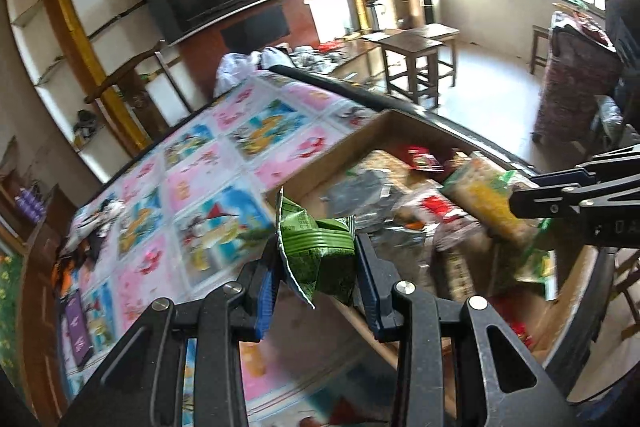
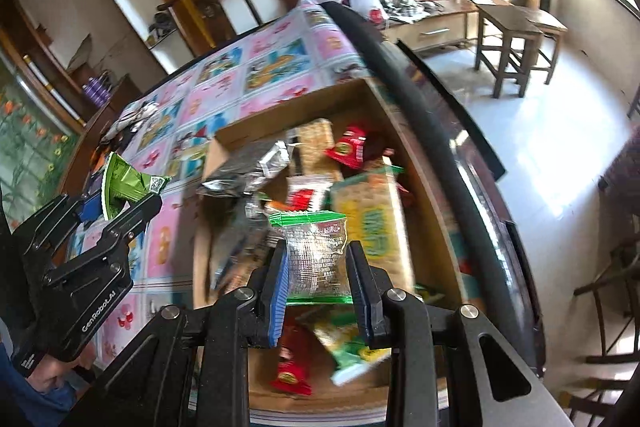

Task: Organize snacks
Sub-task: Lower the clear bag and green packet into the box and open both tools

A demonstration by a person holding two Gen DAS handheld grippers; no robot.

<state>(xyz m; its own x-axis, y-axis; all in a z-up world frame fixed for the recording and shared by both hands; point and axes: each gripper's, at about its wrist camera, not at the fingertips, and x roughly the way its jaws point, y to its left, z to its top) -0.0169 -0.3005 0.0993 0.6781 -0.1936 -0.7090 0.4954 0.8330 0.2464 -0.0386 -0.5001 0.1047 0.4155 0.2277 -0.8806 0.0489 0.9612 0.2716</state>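
Two grippers were loaded, one packet each. From the left wrist view, I saw the left gripper (image 1: pixel 316 267) at lower centre of the frame, its blue pads narrowed onto a green snack packet (image 1: pixel 320 251); the packet stood crumpled between the pads, its torn top edge pointing to the upper left. It was positioned over the near-left wall of the cardboard box (image 1: pixel 344 147), at the boundary between box and patterned tablecloth (image 1: pixel 192 179).

The right gripper (image 1: pixel 516 205) entered that frame from the right edge, over the box interior.

From the right wrist view, I saw the right gripper (image 2: pixel 318 267) at lower centre, its pads pressed on both sides of a clear packet with green end seals (image 2: pixel 316 255). The packet was held upright above the box contents. Below and behind it, in the middle of the frame, lay the remaining snacks: a yellow-green cracker pack (image 2: pixel 372 215), a silver foil packet (image 2: pixel 248 171), and red sachets (image 2: pixel 350 147) toward the upper centre. More red and green packets lay at the bottom of the frame, blurred.

The left gripper appeared at the left edge of this view, with the green packet in its tip, over the tablecloth just outside the box wall. A blue sleeve (image 2: pixel 36 399) occupied the lower left corner.
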